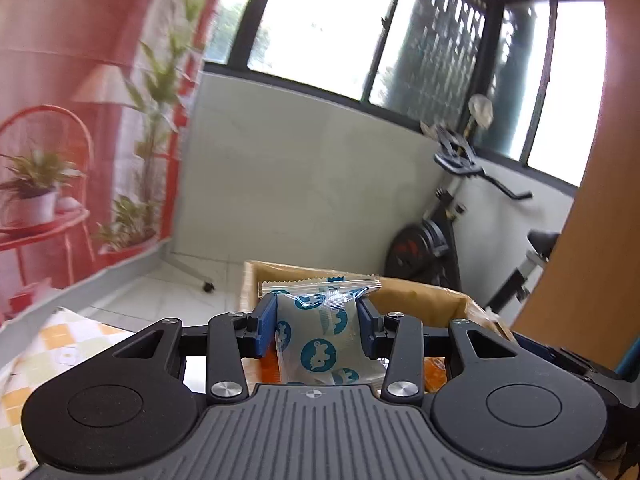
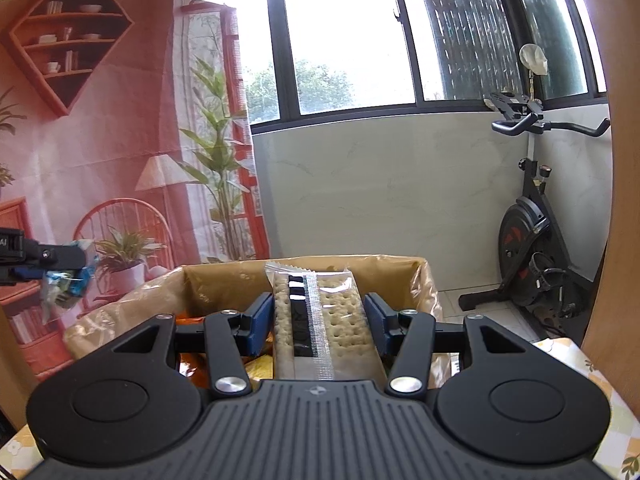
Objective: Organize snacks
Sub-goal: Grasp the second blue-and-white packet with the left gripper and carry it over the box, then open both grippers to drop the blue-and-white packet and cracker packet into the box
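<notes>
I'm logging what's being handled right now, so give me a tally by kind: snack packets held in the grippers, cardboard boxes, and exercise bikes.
Snack packets held: 2, the blue-print packet in the left gripper and the cracker packet in the right gripper
Cardboard box: 1
Exercise bike: 1
Total: 4

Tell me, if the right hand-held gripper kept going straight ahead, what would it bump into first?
Probably the far wall of the cardboard box. The right hand-held gripper holds a cracker packet whose tip points at that wall, just below the rim. Depth is hard to judge, so it might just clear the rim.
</notes>
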A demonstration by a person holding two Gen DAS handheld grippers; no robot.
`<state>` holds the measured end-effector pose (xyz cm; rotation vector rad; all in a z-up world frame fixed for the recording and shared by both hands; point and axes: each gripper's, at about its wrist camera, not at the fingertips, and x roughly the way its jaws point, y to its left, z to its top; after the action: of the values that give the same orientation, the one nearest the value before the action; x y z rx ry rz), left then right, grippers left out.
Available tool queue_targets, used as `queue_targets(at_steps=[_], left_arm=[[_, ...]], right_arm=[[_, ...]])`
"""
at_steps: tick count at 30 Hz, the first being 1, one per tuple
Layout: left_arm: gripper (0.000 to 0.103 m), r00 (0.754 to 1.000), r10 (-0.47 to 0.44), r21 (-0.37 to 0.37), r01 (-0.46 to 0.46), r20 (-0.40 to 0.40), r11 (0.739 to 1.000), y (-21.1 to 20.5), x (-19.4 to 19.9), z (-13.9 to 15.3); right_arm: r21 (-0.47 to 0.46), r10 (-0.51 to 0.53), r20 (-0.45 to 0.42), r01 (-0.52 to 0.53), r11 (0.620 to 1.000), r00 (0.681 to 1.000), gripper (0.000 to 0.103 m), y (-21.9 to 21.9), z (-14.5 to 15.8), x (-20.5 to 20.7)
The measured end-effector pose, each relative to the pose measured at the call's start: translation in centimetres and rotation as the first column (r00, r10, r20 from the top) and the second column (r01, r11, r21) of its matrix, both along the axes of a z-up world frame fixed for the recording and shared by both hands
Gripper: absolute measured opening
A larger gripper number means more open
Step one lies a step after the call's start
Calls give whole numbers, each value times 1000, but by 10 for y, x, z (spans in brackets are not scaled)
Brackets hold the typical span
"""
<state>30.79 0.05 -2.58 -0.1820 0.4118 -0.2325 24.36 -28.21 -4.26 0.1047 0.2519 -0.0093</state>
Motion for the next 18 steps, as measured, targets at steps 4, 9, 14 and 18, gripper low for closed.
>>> queue_targets(at_steps=[4,9,14,18], left_arm=[[44,999,-26,43,28,-40,999,-15,17,-14],[47,995,-49,84,56,-83,995,-14,28,-23],[64,997,-36,92,43,-71,995,-2,19,-21],[64,996,-40,86,46,-78,995,4,8,-18]], right_arm=[[1,-23,-21,23,1000,1000,52,-4,-2,16],[4,-54,-61,54,999,997,53,-10,-10,28],[7,-63,-61,63,998,996,57,-13,-13,23],[1,-64,-51,64,998,997,58,-12,-12,14]])
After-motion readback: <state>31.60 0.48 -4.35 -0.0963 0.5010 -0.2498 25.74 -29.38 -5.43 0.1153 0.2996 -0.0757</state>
